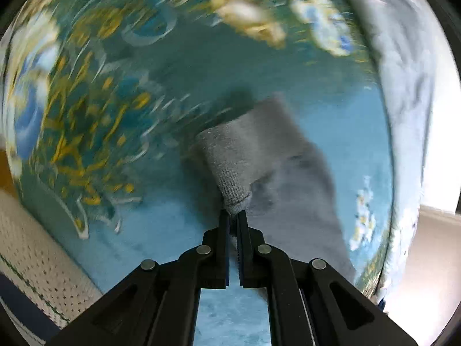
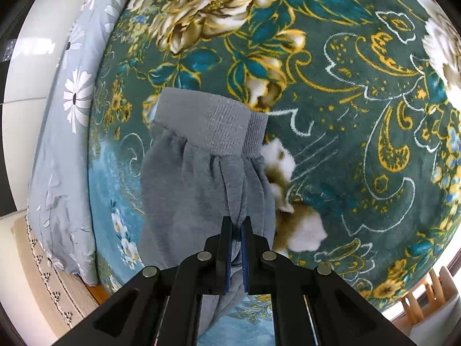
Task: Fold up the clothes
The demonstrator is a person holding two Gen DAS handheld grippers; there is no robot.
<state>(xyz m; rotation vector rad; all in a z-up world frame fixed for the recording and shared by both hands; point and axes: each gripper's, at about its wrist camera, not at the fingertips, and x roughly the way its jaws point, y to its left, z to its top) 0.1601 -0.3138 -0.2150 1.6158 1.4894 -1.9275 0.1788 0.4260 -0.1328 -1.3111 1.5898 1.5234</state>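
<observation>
Gripping a ribbed cuff [image 1: 230, 170] of the grey garment [image 1: 291, 190] between nearly closed jaws, left tool [image 1: 233, 216] in the left wrist view, cloth running far and right over the blurred floral bedspread [image 1: 161, 92]. Pinching a fold of the grey garment [image 2: 201, 190] just near its ribbed band [image 2: 213, 124] in the right wrist view, right tool [image 2: 236, 225], long axis straight away from the tips, so probably a lift and carry across the bed.

Matt grey fleece garment [image 2: 201, 178], ribbed knit cuff [image 2: 213, 121].
</observation>
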